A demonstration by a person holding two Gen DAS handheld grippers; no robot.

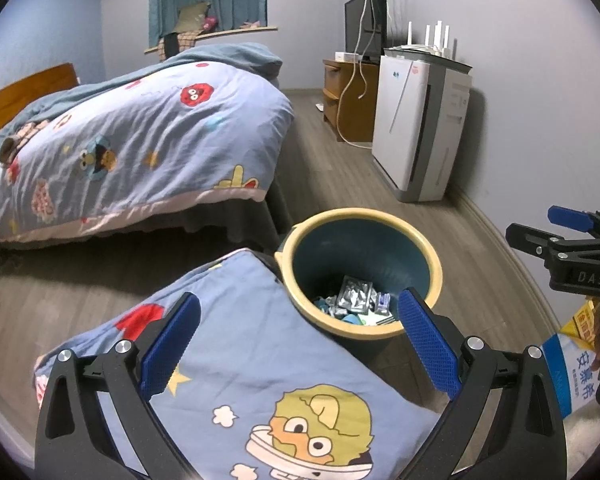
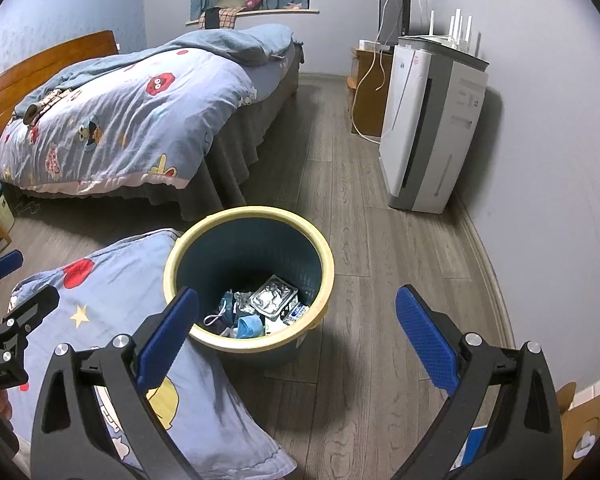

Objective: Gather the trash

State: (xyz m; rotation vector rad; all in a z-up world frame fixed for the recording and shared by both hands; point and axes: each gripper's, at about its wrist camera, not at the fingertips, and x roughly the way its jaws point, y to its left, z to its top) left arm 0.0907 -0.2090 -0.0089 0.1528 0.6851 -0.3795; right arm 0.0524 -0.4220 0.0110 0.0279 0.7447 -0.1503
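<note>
carton [image 1: 580,364] reading "安慕希", gripper [image 1: 580,240] marked "DAS"

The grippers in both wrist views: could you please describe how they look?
Both look identical. The left gripper has black angular arms with silver round bolts at the joints and two flat blue fingers with a dotted grip texture. The right gripper has the same build; seen from the left wrist, its black body bears white letters "DAS". No cables or sleeves are visible.

"DAS" — right gripper [image 1: 572,240]; "安慕希" — carton [image 1: 576,364]
</note>
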